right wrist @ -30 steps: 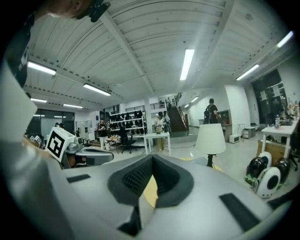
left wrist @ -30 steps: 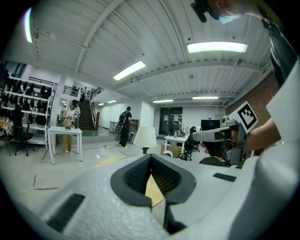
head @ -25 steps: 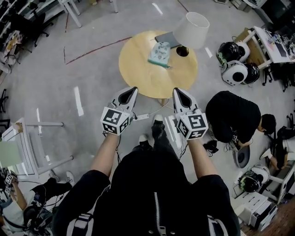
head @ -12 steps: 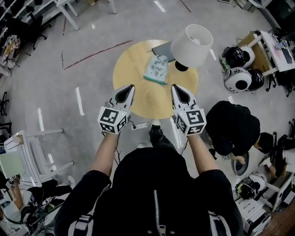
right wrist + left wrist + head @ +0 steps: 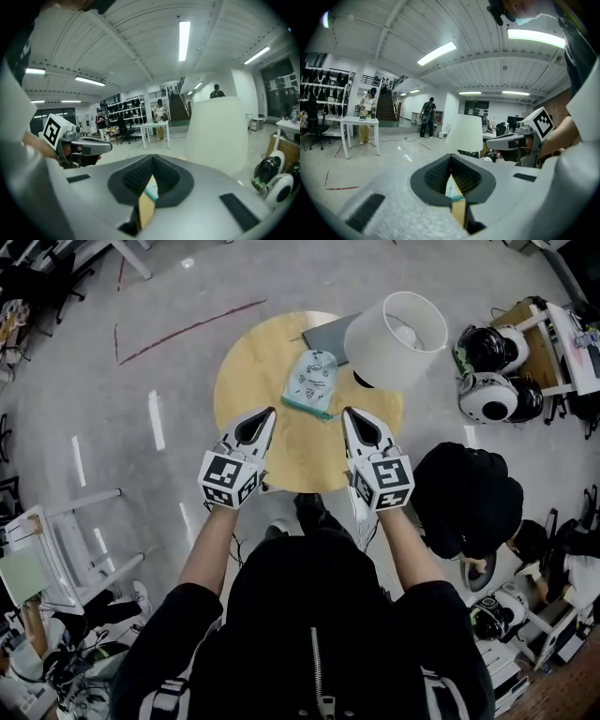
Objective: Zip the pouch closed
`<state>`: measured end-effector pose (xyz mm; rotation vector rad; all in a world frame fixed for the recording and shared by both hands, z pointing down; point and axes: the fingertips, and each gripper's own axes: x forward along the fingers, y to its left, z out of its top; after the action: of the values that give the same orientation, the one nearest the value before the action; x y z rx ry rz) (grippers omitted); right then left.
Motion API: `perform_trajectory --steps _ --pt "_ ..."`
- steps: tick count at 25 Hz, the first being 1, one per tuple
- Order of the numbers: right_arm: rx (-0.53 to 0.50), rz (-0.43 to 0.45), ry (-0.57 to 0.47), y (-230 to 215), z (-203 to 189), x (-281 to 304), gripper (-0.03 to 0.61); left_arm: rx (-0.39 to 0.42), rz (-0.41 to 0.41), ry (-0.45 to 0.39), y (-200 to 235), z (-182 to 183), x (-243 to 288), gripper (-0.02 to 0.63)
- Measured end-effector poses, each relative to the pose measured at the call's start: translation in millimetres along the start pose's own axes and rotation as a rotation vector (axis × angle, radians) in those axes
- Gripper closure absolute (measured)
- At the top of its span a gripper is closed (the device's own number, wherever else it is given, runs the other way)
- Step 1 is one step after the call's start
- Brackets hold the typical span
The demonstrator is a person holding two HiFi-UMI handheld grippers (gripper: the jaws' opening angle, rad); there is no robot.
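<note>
Head view: left tool and right tool, both pressed together and empty, near the pouch. Zipping not started; next, pinch it.

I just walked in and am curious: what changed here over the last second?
The person stepped up to the round table, bringing the left gripper and right gripper forward over its near side, closer to the pouch. Nothing was grasped; both stayed shut. The pouch and lamp did not move.

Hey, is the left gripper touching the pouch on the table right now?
Apart. The left gripper view shows the pouch lying farther out on the table, with bare wood visible between it and the shut left gripper.
</note>
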<state>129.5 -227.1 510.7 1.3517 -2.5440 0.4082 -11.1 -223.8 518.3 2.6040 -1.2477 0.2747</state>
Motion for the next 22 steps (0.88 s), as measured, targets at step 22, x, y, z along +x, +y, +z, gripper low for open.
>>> perform_trajectory --steps 22 --pt "-0.073 0.097 0.288 -47 -125 46 0.509 -0.078 -0.008 0.108 0 -75 46 0.609"
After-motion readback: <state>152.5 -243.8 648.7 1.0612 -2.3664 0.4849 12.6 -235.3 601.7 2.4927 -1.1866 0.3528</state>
